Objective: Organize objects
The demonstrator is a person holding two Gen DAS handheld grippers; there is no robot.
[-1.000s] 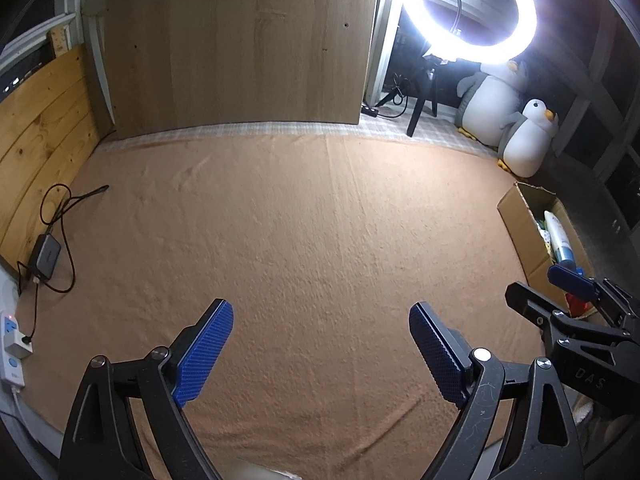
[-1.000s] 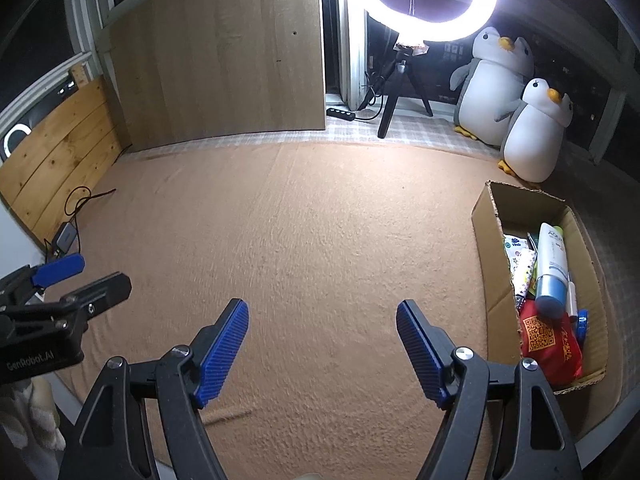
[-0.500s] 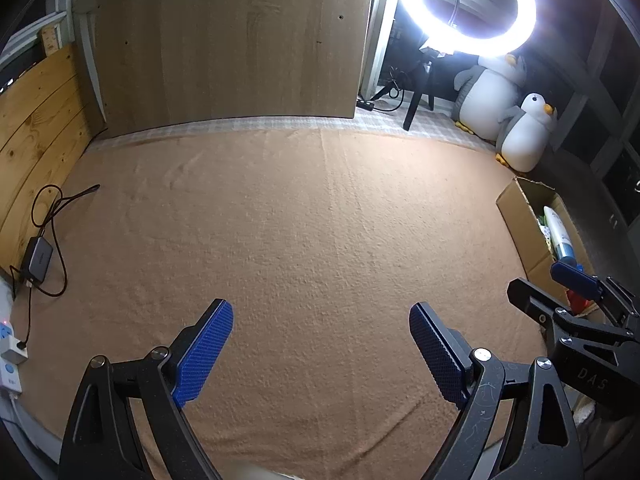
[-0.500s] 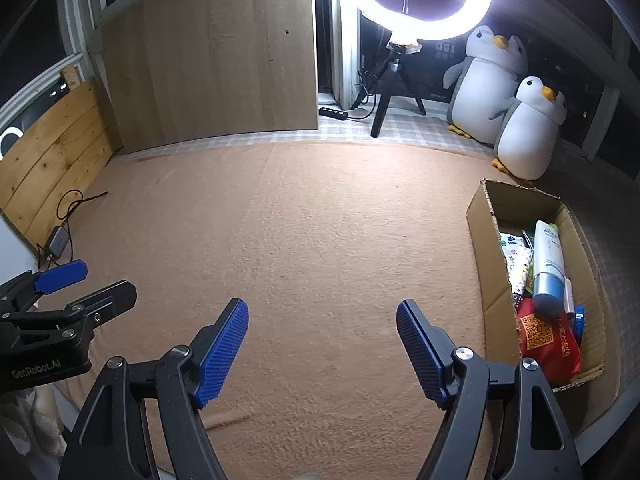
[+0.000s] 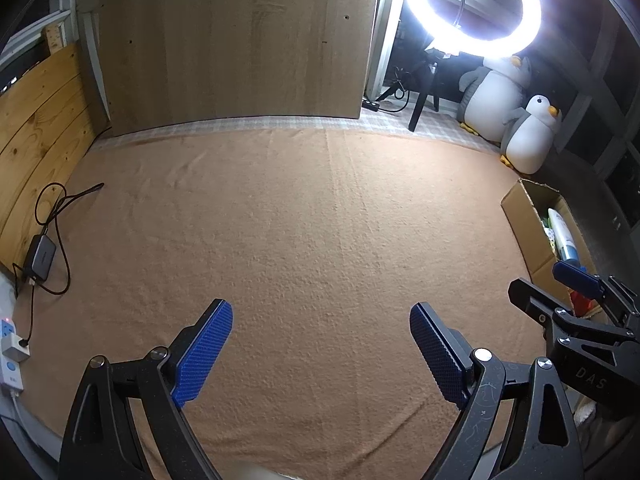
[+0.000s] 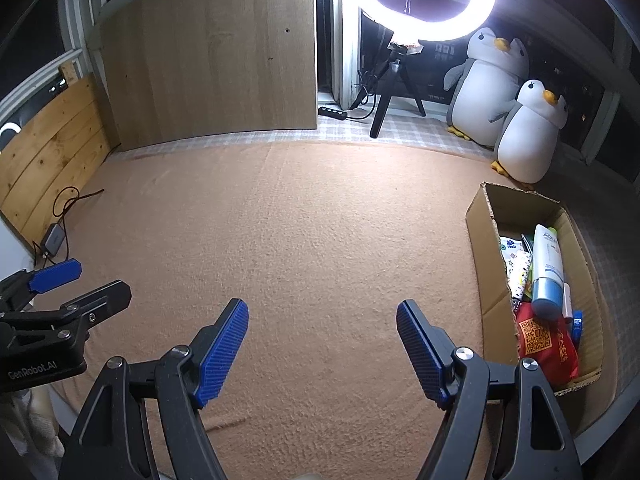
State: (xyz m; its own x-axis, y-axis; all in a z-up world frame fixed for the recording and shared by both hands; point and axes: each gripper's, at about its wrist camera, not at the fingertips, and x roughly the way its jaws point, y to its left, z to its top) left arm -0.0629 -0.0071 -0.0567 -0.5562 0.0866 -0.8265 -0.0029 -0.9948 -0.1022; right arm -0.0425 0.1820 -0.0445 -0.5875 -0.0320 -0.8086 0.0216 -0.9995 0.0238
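Jaws gape empty on our left hand-held gripper [image 5: 320, 344] and right hand-held gripper [image 6: 322, 344]; cardboard box [image 6: 480, 216] sits at three o'clock.

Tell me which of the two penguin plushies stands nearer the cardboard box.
The smaller penguin plushie. It stands in front of the bigger penguin plushie, just beyond the far end of the cardboard box.

Both wrist views overlook the same blanket [image 5: 320, 220].
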